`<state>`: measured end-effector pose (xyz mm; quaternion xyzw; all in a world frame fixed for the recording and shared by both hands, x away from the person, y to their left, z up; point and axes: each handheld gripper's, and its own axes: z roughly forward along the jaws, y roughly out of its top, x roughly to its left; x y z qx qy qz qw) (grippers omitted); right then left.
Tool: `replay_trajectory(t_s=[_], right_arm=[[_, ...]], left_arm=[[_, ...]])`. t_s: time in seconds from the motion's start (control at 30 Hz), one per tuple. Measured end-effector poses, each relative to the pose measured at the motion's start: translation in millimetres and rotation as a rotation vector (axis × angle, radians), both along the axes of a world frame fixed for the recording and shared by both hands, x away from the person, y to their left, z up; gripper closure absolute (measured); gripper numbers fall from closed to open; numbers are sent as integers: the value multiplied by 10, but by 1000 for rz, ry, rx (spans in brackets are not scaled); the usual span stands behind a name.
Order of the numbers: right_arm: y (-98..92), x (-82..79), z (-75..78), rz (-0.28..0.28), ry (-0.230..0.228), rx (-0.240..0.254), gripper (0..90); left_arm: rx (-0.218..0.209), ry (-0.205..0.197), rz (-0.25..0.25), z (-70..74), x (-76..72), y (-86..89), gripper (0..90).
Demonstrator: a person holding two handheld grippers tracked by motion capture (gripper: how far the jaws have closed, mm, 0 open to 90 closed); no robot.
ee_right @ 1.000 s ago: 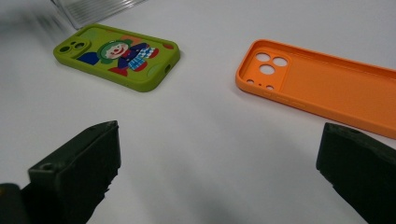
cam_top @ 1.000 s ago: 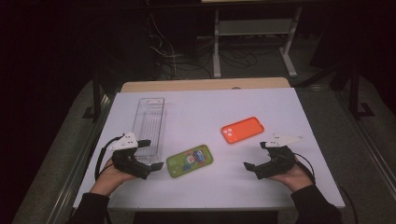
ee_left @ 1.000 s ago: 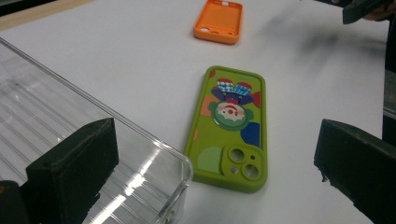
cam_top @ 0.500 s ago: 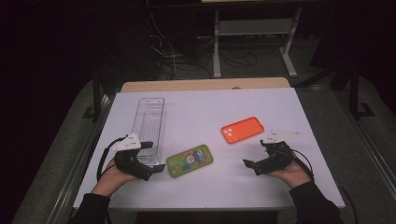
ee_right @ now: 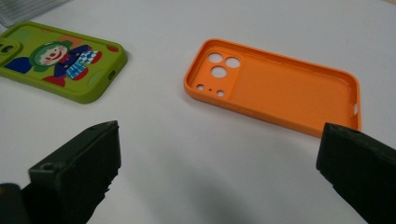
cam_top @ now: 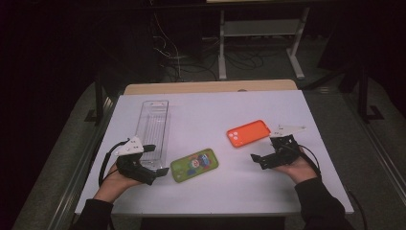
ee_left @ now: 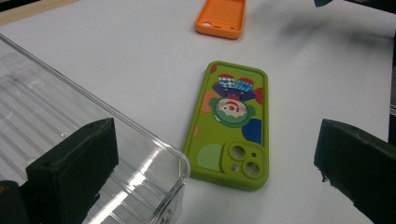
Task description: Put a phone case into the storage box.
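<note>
High view: the right gripper (cam_top: 262,158) has edged toward the orange case (cam_top: 249,132), jaws apart and empty. Left gripper (cam_top: 154,160), likewise apart, waits beside the green case (cam_top: 194,165); pickups look imminent.

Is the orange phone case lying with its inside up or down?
Inside up: the orange phone case shows its hollow interior, raised rim and camera cutouts, flat on the white table.

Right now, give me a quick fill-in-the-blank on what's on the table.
1. The orange phone case lies with its hollow side facing ____.
2. The green phone case lies beside a clear plastic ____.
3. The left tool and right tool both have jaws that are ____.

Missing words: up; tray; open
</note>
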<state>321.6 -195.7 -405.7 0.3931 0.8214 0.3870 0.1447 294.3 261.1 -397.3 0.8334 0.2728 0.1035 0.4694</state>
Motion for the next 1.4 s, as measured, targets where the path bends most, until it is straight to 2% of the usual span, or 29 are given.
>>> replay_trajectory(t_s=[0.23, 0.33, 0.37, 0.43, 0.53, 0.77, 0.9, 0.97, 1.03, 1.1, 1.17, 1.27, 1.3, 1.33, 1.4], right_arm=[[9, 132, 4, -5, 5, -12, 0], [30, 220, 10, -13, 27, -25, 0], [30, 220, 10, -13, 27, -25, 0], [33, 273, 17, 1, 21, -35, 0], [38, 354, 28, -8, 29, -50, 0], [45, 542, 46, -27, 58, -69, 0], [36, 649, 51, -49, 74, -69, 35], [37, 708, 50, -58, 73, -85, 58], [30, 797, 43, -78, 81, -101, 131], [33, 813, 39, -88, 84, -105, 141], [38, 909, 17, -96, 105, -130, 209], [42, 963, 10, -99, 117, -152, 256], [41, 1009, 6, -91, 116, -177, 325], [41, 1009, 6, -91, 116, -177, 325], [39, 1049, 2, -90, 128, -195, 394]], left_arm=[[14, -3, 7, -5, -3, -3, 0], [19, -2, 7, -7, 1, 1, 0], [-4, 6, 18, -16, -10, -9, 0], [-3, 6, 24, -14, -14, 3, 0], [1, -5, 20, -9, -1, 16, 0], [-3, -2, 22, -17, 4, 11, 0], [-7, -4, 26, -7, 4, 20, 0], [-6, -4, 26, -5, 7, 26, 0], [-10, 0, 30, -6, 6, 30, 0], [-7, 2, 30, -2, 6, 33, 0], [-8, -2, 30, -4, 11, 40, 0], [-13, 0, 35, -5, 10, 46, 0], [-16, 3, 37, -4, 9, 46, 0], [-18, 2, 36, -5, 9, 47, 0], [-20, 2, 37, -6, 9, 45, 0]])
